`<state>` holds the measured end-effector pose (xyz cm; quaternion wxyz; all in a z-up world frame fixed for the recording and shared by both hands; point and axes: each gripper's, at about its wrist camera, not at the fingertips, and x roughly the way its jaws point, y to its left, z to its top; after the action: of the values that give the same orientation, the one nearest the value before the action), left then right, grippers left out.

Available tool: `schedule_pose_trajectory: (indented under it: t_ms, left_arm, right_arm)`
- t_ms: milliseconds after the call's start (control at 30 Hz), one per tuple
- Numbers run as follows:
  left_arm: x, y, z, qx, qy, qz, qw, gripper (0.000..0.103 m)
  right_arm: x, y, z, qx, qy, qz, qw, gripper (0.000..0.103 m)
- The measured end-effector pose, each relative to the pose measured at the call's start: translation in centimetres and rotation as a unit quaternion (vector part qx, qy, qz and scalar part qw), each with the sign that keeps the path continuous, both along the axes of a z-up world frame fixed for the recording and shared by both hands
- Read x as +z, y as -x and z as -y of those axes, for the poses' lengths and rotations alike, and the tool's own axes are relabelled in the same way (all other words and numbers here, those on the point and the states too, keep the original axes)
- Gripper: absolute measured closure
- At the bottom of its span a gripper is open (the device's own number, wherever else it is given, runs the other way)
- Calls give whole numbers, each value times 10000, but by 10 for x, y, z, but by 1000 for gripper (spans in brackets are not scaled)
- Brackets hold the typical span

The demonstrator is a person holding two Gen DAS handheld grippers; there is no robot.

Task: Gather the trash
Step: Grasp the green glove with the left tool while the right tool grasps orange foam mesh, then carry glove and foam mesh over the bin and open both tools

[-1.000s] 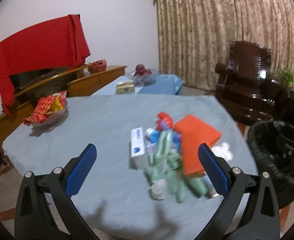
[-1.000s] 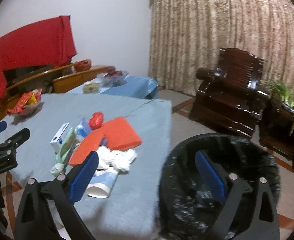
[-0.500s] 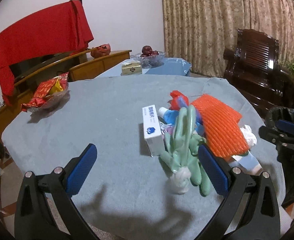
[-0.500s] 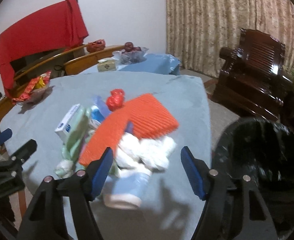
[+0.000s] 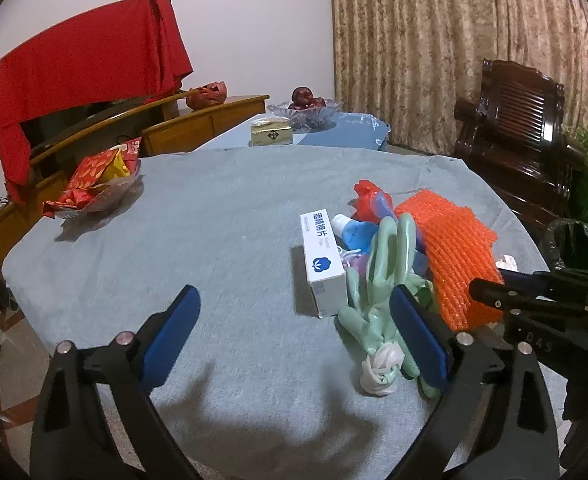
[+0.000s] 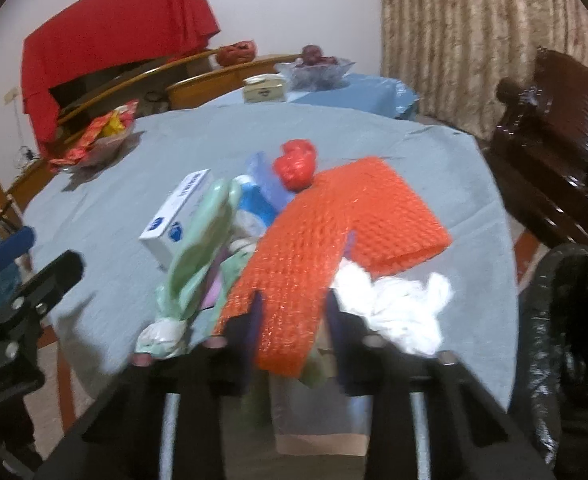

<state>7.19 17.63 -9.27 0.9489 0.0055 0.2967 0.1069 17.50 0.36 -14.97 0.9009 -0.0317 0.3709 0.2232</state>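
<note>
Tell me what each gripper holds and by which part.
The right gripper is closing its jaws on the near edge of the orange foam net. The left gripper holds nothing, jaws wide above the grey tablecloth.

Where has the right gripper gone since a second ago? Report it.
Yes: the right gripper left the black trash bin for the table's pile, fingers closing on the orange foam net.

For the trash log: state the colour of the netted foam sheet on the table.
Bright orange foam net sheet, clearest in the right wrist view.

matt grey tablecloth [image 5: 221,216], orange foam netting [image 6: 318,240]
</note>
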Motion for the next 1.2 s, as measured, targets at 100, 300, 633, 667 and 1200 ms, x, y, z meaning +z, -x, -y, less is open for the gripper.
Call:
schedule_pose_trajectory:
  t_ms: [100, 300, 633, 667, 1200]
  left_arm:
    - [-3, -2, 3, -86, 34, -62, 9999, 20]
    - [-5, -9, 14, -265, 40, -78, 9996, 25]
    - [-26, -43, 47, -620, -110, -227, 9978, 45]
    - [-30, -48, 50, -652, -150, -265, 9974, 47]
    - [-20, -48, 41, -781, 288, -215, 9963, 94]
  right_arm:
    - [4, 3, 3, 97, -120, 57, 9999, 90]
    - [21, 9, 20, -7, -410, 209, 9989, 91]
    - [28, 3, 46, -326, -350, 278, 9985, 91]
    - [28, 3, 46, -324, -347, 281, 9985, 91]
    - [46, 17, 64, -330, -429, 557, 9970, 91]
